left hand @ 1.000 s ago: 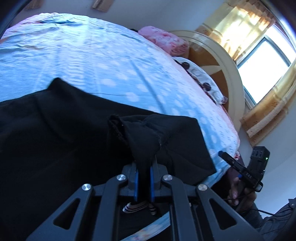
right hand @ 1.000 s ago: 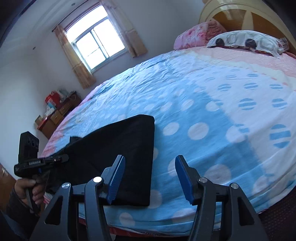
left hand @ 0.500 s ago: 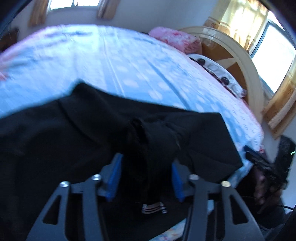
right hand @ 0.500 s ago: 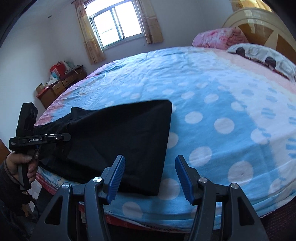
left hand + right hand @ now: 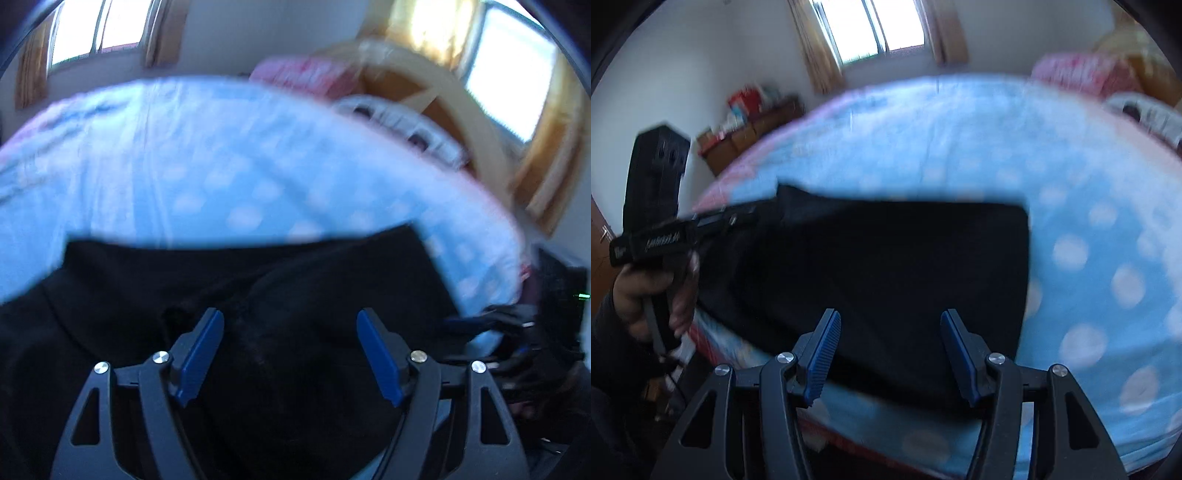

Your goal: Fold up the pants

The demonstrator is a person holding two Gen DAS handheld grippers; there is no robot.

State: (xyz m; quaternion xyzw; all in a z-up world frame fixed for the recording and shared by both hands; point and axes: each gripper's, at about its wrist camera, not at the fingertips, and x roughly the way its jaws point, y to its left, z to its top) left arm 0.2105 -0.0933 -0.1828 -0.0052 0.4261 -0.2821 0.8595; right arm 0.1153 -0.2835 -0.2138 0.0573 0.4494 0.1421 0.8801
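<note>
Bedspread (image 5: 1089,206) beyond pants (image 5: 886,266) seemingly open, unobstructed.

from my right gripper (image 5: 890,350) i look down on the black pants (image 5: 886,266), lying flat on the bed (image 5: 960,147) near its front edge, blue sheet with pale dots around them. my blue fingers (image 5: 960,354) stand apart above the cloth with nothing between them. at far left a hand (image 5: 646,295) grips the left gripper (image 5: 713,221), its tip at the pants' left end. the picture is blurred.
</note>
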